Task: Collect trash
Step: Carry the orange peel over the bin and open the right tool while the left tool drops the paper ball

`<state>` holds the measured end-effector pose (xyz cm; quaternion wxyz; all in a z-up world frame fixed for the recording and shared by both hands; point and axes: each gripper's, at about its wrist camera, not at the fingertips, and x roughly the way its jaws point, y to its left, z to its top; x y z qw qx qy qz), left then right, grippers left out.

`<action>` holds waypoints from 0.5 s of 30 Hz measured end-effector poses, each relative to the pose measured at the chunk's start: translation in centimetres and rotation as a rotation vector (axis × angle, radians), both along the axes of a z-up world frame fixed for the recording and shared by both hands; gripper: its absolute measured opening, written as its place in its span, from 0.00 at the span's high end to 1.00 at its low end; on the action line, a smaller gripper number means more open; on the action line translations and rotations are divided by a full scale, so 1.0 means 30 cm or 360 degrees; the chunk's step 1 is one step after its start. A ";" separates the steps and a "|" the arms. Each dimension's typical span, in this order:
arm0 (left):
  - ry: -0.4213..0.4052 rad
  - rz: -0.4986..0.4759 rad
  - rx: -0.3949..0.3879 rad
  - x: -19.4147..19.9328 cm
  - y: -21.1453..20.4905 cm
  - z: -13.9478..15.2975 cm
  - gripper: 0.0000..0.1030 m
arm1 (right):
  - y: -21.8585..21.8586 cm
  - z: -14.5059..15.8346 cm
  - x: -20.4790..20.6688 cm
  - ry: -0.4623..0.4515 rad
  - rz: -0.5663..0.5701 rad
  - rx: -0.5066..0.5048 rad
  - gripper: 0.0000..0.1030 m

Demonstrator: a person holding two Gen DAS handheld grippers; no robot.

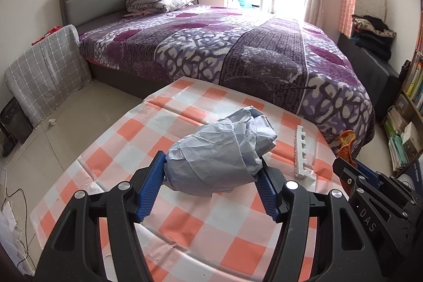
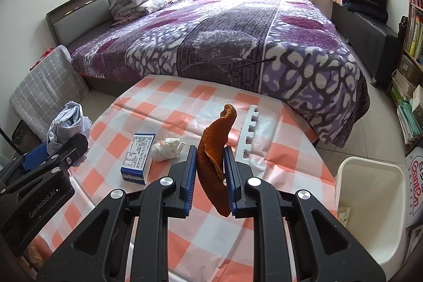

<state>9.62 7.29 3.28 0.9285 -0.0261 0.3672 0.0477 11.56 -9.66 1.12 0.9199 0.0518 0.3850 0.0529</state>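
Note:
My left gripper (image 1: pixel 211 165) is shut on a crumpled pale blue paper wad (image 1: pixel 222 152) and holds it above the checked table; the wad also shows at the left of the right wrist view (image 2: pixel 67 124). My right gripper (image 2: pixel 210 153) is shut on a strip of orange peel (image 2: pixel 215 149) that stands up between the pads; the peel also shows in the left wrist view (image 1: pixel 346 146). On the table lie a blue and white small box (image 2: pixel 138 157), a crumpled white tissue (image 2: pixel 168 148) and a white notched foam strip (image 2: pixel 249 134).
A white trash bin (image 2: pixel 370 202) stands on the floor right of the orange-and-white checked table (image 2: pixel 277 165). A bed with a purple blanket (image 2: pixel 238 38) lies just beyond the table. Bookshelves (image 2: pixel 412 65) line the right wall. A grey checked cushion (image 1: pixel 45 75) leans at left.

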 end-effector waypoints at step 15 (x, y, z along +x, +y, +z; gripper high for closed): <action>-0.0014 -0.0144 0.0046 -0.019 -0.192 0.006 0.38 | -0.169 0.034 -0.046 0.0010 -0.0113 0.0015 0.81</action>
